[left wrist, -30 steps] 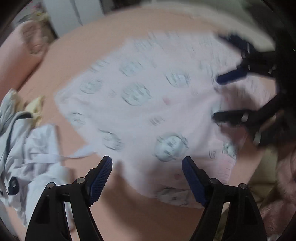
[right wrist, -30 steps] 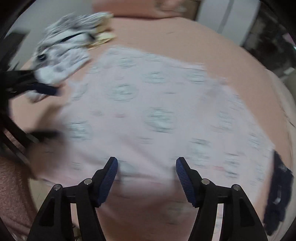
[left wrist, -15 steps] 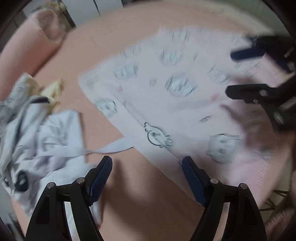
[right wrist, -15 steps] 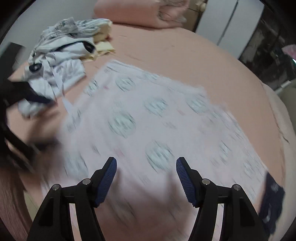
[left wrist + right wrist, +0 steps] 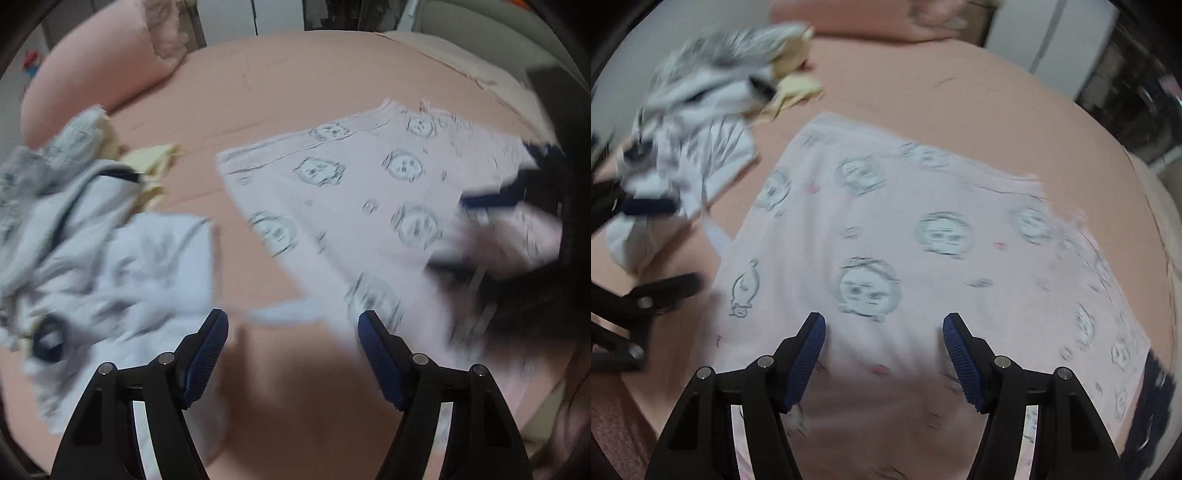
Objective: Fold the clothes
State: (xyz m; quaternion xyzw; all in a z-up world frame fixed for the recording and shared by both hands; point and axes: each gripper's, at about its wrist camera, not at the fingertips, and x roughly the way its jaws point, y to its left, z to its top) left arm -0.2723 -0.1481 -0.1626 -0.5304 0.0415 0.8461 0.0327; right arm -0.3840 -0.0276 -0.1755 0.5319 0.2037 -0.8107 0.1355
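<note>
A: Jaws? Left gripper (image 5: 293, 332) closing on nothing; right gripper (image 5: 882, 334) parted, empty.
B: Pink garment (image 5: 923, 258), face-printed, lies flat mid-frame on bed (image 5: 960, 110); crumpled clothes pile (image 5: 92, 240) at left.

- A bed covered in a smooth salmon-pink sheet (image 5: 295, 85) fills both views.
- A rolled pink quilt (image 5: 92, 70) lies at the bed's far end.
- Beyond the bed stand white cabinet doors (image 5: 1052, 40).
- Right of the cabinet, the room is dark and cluttered.
</note>
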